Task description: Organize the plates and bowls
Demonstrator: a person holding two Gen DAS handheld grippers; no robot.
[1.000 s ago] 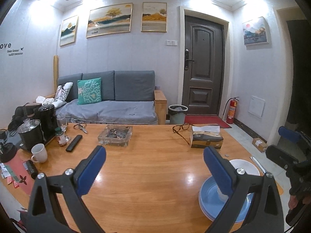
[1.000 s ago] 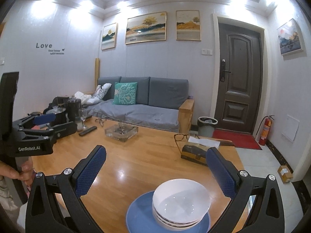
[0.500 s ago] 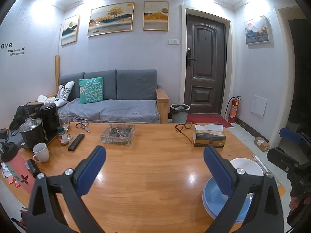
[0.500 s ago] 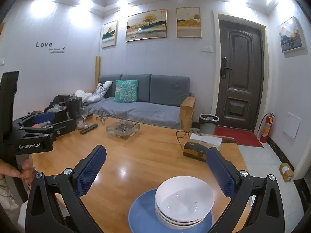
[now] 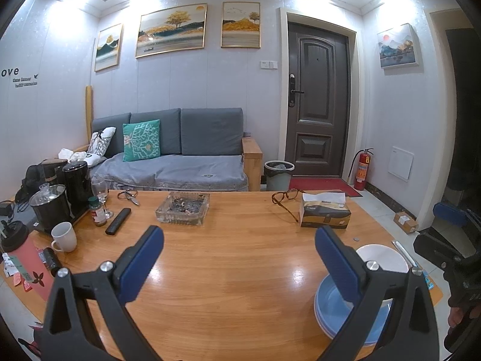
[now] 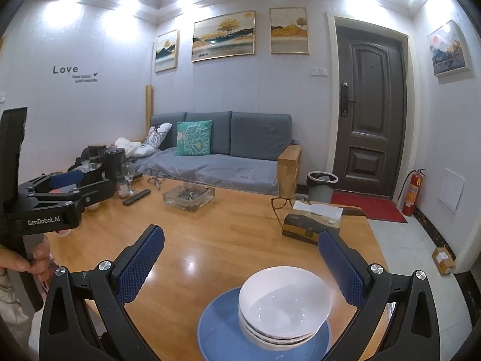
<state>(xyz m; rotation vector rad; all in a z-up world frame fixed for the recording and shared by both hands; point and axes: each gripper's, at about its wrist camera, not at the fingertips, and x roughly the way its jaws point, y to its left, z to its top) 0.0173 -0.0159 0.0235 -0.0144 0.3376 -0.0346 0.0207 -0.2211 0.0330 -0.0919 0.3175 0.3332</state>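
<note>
Both my claws, left claw (image 5: 239,258) and right claw (image 6: 242,260), wide and empty, have backed off slightly; bowls (image 6: 284,303) sit nested on plates (image 6: 222,328) at tabletop's (image 6: 210,240) near right edge: stacking looks done.

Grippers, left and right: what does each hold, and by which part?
Nothing. The left gripper and right gripper are both open; the stacked white bowls sit untouched.
</note>
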